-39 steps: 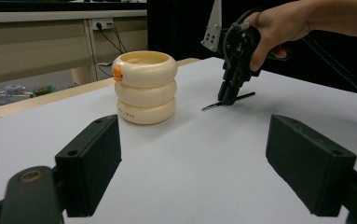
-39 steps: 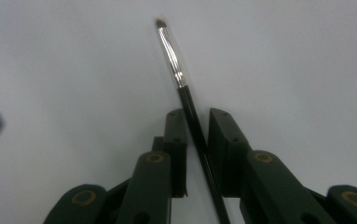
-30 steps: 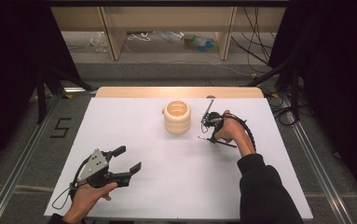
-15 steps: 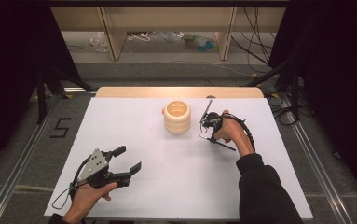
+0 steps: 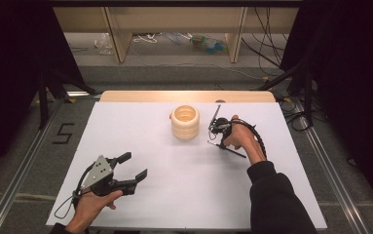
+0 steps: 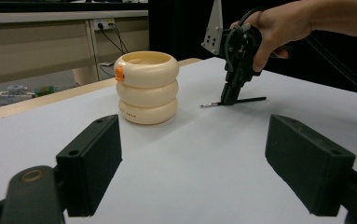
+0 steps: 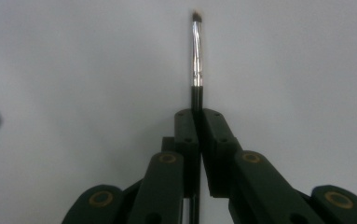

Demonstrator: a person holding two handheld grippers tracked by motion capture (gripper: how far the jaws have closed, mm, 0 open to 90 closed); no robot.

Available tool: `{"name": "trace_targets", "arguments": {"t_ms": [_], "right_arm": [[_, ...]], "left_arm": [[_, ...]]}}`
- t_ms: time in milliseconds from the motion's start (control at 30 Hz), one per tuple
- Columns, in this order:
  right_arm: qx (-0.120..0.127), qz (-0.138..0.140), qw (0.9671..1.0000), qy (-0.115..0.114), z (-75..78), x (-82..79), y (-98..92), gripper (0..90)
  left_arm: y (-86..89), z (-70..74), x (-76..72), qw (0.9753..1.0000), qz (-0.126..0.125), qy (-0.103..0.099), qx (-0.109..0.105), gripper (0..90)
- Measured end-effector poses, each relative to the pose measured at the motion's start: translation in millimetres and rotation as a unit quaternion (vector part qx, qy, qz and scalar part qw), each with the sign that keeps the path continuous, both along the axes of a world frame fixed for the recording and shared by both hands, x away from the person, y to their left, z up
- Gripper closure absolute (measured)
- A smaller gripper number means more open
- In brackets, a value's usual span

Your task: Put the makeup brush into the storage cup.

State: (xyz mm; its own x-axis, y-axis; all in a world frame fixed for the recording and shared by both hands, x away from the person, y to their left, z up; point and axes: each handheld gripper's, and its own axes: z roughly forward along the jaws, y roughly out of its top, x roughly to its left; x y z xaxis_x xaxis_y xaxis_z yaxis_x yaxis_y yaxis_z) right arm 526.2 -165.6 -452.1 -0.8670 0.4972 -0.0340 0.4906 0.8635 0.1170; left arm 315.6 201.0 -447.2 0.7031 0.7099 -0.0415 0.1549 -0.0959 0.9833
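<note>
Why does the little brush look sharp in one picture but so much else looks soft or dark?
Right gripper view: the brush is fairly sharp, with glare on its metal ferrule. Left gripper view: the near jaws are blurred, the cream holder is crisp. High view: the white table is bright, the surroundings dark.

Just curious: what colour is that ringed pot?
Cream pot, small orange mark; left gripper view.

A white rectangular table top [image 5: 184,195] with a pale wooden far edge [image 5: 189,96] stands on grey carpeted floor [image 5: 23,151]. At 12 o'clock, light wooden shelf uprights [image 5: 118,34] rise over loose cables [image 5: 267,44]. Black curtains [image 5: 9,58] hang at 9 and 3 o'clock. A black numeral 5 [image 5: 63,133] marks the floor at 9 o'clock.
</note>
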Motion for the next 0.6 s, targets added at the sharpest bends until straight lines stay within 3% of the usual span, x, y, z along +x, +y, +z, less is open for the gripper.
{"name": "trace_targets", "arguments": {"t_ms": [100, 267, 333, 433, 467, 533, 600], "right_arm": [[0.002, 0.002, 1.0, -0.002, 1.3, -0.4, -2.1, 85.3], [0.042, -0.009, 0.9988, -0.022, 20.1, -4.0, -14.0, 85.3], [0.048, -0.007, 0.9985, -0.025, 22.0, -4.2, -15.9, 85.3], [0.071, -0.017, 0.9962, -0.046, 29.5, -5.9, -21.0, 85.3], [0.087, -0.021, 0.9942, -0.06, 34.6, -6.6, -23.4, 85.3], [0.093, -0.023, 0.9932, -0.066, 36.1, -6.8, -23.9, 85.3], [0.114, -0.029, 0.9896, -0.083, 41.1, -7.6, -25.6, 85.3]], "left_arm": [[0.7, 0.1, 0.4, 1.0, 0.0, -0.002, 0.002, 18.5], [0.2, 0.0, 0.7, 1.0, 0.0, -0.002, 0.003, 18.5], [0.0, -0.2, 0.8, 1.0, -0.001, -0.003, 0.005, 18.5], [0.0, -0.3, 0.8, 1.0, -0.001, -0.002, 0.005, 18.5], [0.0, -0.4, 0.9, 1.0, -0.001, -0.002, 0.005, 18.5], [0.7, -0.2, 1.6, 0.9999, -0.002, -0.006, 0.008, 18.5], [0.7, -0.2, 1.7, 0.9999, -0.002, -0.006, 0.008, 18.5]]}}
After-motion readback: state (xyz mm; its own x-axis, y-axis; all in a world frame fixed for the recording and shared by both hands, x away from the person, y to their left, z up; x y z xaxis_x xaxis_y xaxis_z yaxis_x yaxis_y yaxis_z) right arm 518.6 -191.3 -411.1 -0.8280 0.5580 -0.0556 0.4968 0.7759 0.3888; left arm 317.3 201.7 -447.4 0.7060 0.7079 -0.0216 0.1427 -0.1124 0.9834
